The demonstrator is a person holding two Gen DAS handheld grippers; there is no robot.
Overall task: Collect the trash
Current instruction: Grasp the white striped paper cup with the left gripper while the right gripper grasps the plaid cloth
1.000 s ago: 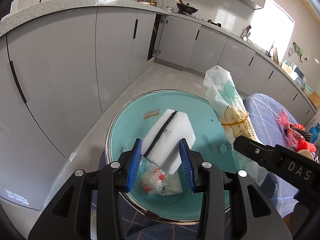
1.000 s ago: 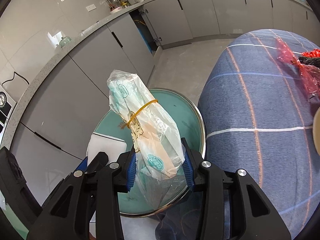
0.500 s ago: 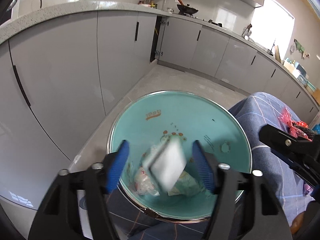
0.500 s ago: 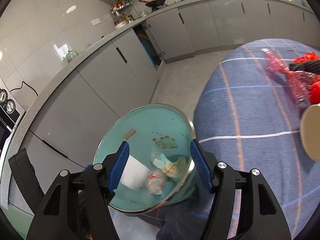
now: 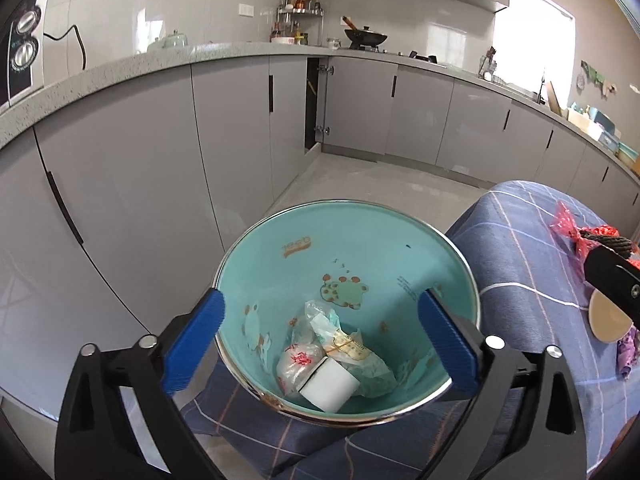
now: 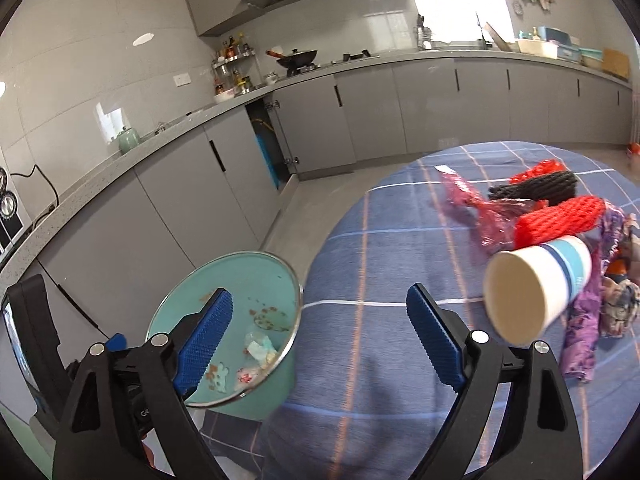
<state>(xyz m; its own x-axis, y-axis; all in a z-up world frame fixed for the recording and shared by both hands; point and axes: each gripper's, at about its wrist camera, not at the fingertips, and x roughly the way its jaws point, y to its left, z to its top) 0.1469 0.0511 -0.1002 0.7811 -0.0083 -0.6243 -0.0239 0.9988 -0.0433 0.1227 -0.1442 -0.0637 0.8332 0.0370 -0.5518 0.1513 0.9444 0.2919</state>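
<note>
A teal bin (image 5: 360,248) (image 6: 224,280) with a metal rim stands on the floor beside the table. At its bottom lie a white sponge block (image 5: 328,386), a printed plastic bag (image 5: 352,350) and a small crumpled wrapper (image 5: 296,362). My left gripper (image 5: 320,336) hangs above the bin, its jaws opening wide with nothing between them. My right gripper (image 6: 320,336) is over the table's edge, its jaws also opening and empty. On the cloth to the right lie a paper cup (image 6: 536,284) on its side, red net (image 6: 560,218), a pink wrapper (image 6: 480,204) and purple wrappers (image 6: 588,320).
The table wears a blue checked cloth (image 6: 380,272) (image 5: 528,272). Grey kitchen cabinets (image 5: 140,168) run along the left and back, with one door ajar (image 6: 266,148). A wok (image 6: 298,56) sits on the stove. Bare grey floor (image 5: 380,184) lies beyond the bin.
Both grippers opened. The sponge fell from the left one and the plastic bag from the right one into the bin. The right gripper swung right toward the table; the left one rose slightly.
</note>
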